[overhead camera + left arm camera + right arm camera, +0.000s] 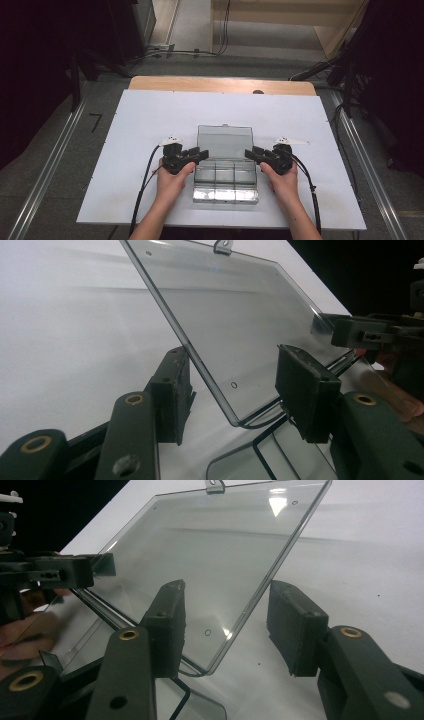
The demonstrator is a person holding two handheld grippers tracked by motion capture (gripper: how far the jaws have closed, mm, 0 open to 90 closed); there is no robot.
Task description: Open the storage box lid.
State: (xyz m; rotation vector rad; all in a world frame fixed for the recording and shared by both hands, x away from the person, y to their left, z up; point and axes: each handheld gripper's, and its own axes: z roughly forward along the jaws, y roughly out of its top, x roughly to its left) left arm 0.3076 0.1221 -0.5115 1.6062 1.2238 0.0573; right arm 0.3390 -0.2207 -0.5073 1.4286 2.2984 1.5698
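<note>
Left gripper (200,154): its jaws are standing spread either side of the lid's left edge, as the left gripper view is showing; the pads are sitting clear of the plastic and are pinching nothing.
Left gripper's pads (172,390): one is lying outside the lid, the other is showing through the clear plastic on the inner side, with a gap to the lid on both sides.
Right gripper (251,153): its jaws are likewise standing apart around the lid's right edge, with the edge running between them and neither pad pressing on it.
Right gripper's pads (295,625): one is sitting out over the white board, the other is lying behind the lid.
Hands: the left hand (172,182) and right hand (284,184) are coming in from the near edge of the table and pointing the grippers inward at each other across the box.
Lid (225,141): clear, hinged at the back of the box, it is standing open and tilted, with a small tab (223,246) at the middle of its free edge.
Box (225,185): a clear plastic compartment case, it is lying near the middle of the table's near edge, between the two hands.
Table (150,115): a white board is covering it, with a strip of wood showing along the far edge.
</note>
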